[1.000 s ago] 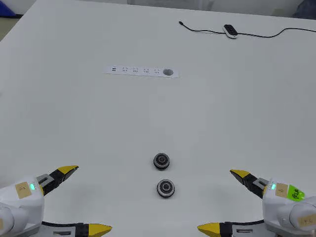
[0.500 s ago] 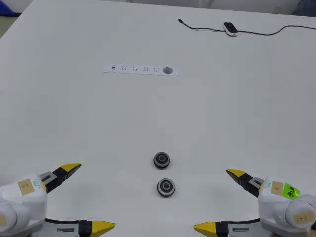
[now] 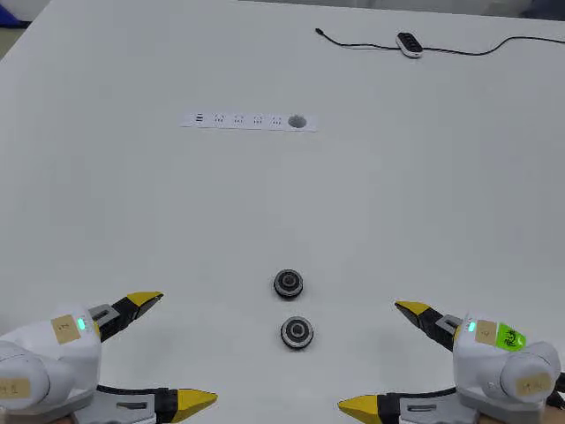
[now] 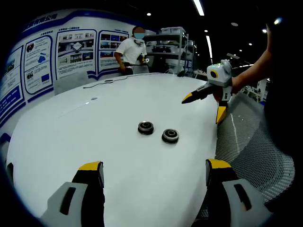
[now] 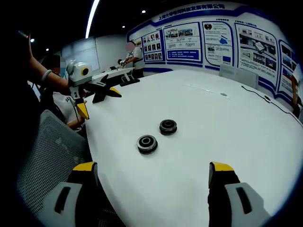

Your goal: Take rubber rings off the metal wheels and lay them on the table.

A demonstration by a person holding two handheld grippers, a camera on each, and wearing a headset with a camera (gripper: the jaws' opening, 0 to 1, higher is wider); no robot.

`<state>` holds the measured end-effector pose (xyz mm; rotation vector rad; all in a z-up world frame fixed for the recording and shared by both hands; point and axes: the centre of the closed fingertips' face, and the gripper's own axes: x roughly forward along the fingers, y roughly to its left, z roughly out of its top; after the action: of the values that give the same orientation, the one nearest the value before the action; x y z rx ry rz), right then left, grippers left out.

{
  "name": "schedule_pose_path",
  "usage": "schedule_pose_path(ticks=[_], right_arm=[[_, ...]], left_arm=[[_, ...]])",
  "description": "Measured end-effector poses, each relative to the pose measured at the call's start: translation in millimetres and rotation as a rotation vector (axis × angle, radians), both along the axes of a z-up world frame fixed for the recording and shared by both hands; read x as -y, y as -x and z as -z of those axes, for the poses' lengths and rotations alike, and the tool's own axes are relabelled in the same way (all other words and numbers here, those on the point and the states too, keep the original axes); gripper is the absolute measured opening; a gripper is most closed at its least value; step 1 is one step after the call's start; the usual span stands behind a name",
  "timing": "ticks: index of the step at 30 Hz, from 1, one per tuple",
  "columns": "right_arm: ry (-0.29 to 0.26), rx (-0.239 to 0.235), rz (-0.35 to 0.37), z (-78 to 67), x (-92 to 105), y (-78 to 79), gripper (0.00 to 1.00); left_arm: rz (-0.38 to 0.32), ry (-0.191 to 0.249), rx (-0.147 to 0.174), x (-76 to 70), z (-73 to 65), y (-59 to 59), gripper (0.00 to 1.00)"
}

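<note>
Step in hand: approach; black rubber rings [image 5: 139,144] not yet removed. Far dark metal wheel [image 3: 289,283] and near dark metal wheel [image 3: 297,333] set close to near edge of white table [image 3: 132,203], midway along. Left yellow-tipped gripper [image 3: 185,348] and right yellow-tipped gripper [image 3: 372,356] held spread wide, empty, flanking wheels. Next move judged: one wheel to be pinned, its ring to be peeled off.

cable [image 3: 366,47] cut by edge (right), rings [image 3: 278,284] indistinct
</note>
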<state>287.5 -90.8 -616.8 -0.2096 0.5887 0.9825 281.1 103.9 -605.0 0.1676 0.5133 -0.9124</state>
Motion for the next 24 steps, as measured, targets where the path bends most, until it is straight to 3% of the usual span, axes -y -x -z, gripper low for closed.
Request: schedule_pose_path(ticks=[24], right_arm=[[-0.027,-0.029,-0.009,6.4,-13.8,0.7,0.97]], left_arm=[[0.077,-0.013,-0.007,31.2,-1.7,-9.0,0.72]])
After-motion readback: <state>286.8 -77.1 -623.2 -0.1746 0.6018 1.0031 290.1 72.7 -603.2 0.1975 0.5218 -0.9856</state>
